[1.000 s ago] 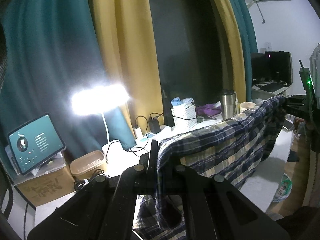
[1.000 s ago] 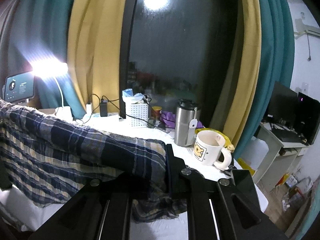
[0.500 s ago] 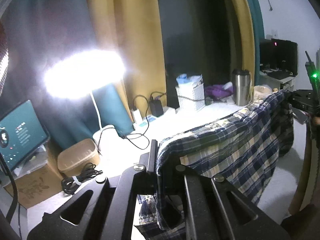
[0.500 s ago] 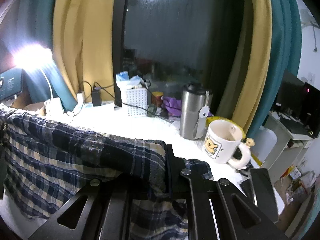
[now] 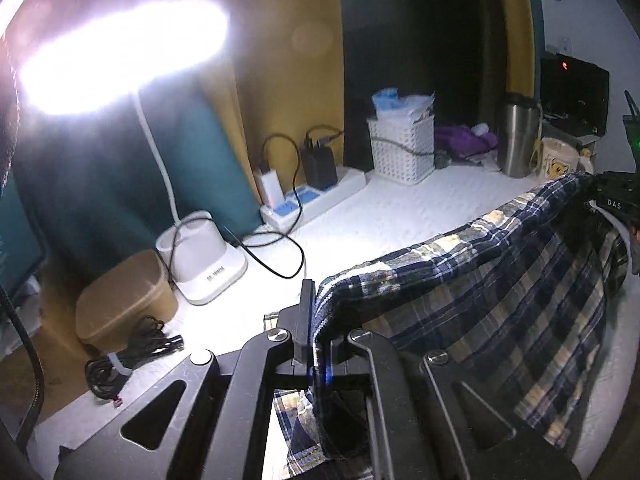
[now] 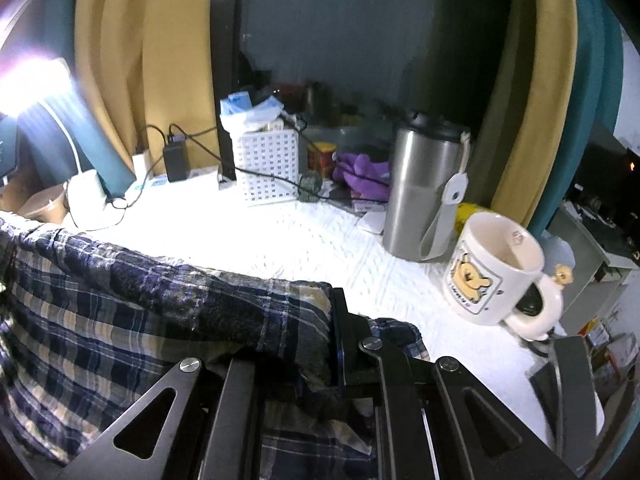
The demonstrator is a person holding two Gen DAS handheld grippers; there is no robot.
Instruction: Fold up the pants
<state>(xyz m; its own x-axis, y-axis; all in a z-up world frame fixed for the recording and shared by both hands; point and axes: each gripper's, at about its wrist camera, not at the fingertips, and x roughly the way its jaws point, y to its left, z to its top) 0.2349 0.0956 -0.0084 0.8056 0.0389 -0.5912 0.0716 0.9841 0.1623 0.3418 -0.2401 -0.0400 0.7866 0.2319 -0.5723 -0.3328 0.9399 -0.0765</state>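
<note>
Both claws clamped on the plaid pants (image 5: 480,276) edge – left claw (image 5: 316,344), right claw (image 6: 334,344) – soft, light, droopy cloth, so keep corner grips taut

A lived-in home room: a white-covered table (image 6: 304,240) stands against yellow and teal curtains (image 6: 120,60). On the table sit a glowing white desk lamp (image 5: 120,40), a cartoon-bear ceramic mug (image 6: 492,272), a steel tumbler (image 6: 424,196) and a white lattice basket (image 6: 266,168).
</note>
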